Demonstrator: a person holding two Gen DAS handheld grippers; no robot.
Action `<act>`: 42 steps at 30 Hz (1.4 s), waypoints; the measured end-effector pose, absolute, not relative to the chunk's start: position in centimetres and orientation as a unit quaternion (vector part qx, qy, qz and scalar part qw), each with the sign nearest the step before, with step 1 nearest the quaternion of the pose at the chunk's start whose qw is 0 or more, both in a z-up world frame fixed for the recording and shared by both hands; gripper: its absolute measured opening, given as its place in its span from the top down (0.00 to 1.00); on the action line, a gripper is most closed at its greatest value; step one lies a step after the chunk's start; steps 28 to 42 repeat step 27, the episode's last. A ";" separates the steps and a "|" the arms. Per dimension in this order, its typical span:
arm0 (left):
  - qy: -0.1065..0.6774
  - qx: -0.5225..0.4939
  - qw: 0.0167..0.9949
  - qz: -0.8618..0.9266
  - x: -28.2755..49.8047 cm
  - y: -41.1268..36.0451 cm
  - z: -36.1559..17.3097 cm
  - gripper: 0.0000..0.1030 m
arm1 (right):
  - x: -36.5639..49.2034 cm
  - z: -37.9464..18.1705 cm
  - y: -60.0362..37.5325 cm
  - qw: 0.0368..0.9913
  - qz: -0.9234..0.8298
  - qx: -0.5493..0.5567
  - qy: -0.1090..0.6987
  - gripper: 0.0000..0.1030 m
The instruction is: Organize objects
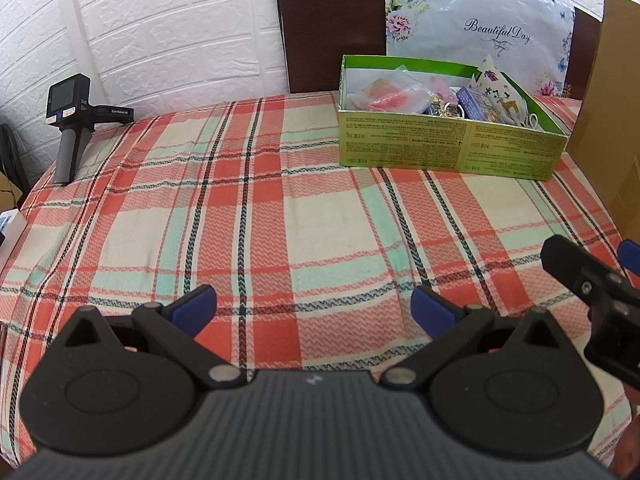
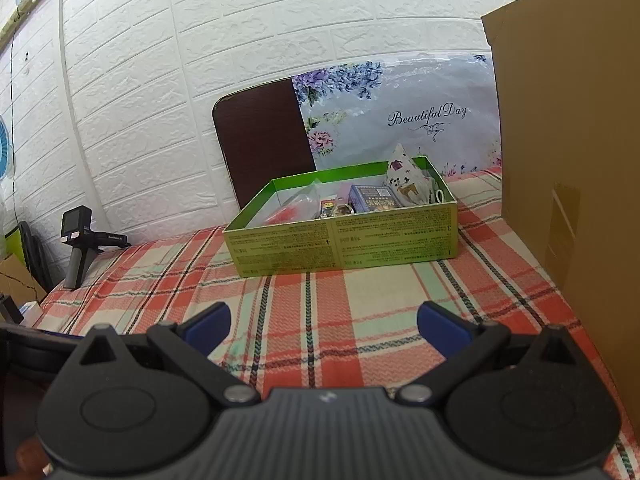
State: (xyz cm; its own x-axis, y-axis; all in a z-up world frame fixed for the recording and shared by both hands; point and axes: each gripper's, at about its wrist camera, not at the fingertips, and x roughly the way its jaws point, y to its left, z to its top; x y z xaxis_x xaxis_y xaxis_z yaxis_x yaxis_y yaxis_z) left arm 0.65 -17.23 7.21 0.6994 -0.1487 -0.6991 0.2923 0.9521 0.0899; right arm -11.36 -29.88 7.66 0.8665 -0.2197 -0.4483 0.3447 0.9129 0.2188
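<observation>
Green box (image 2: 340, 236), already holding the small objects, sits ahead of both grippers; left gripper (image 1: 314, 306) and right gripper (image 2: 324, 322) hang empty, jaws spread. Approach level, slowly.

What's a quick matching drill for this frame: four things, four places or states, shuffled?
Things:
1. green box
2. handheld camera
3. cardboard panel
4. left gripper

Places or states:
A. far left edge of the plaid cloth
B. open, nothing between its fingers
C. holds small items, back of the table
D. upright along the right side

Pairs: 1-C, 2-A, 3-D, 4-B
</observation>
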 end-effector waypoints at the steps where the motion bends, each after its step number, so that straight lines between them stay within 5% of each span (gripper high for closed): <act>1: 0.369 0.097 0.916 -0.121 0.6 -17.2 7.2 0.00 | -11.4 7.7 -29.9 0.955 -0.148 0.148 0.212 0.00; 42: 0.358 0.095 0.917 -0.146 0.5 -17.2 7.6 0.00 | -11.2 7.4 -29.9 0.954 -0.149 0.149 0.213 0.00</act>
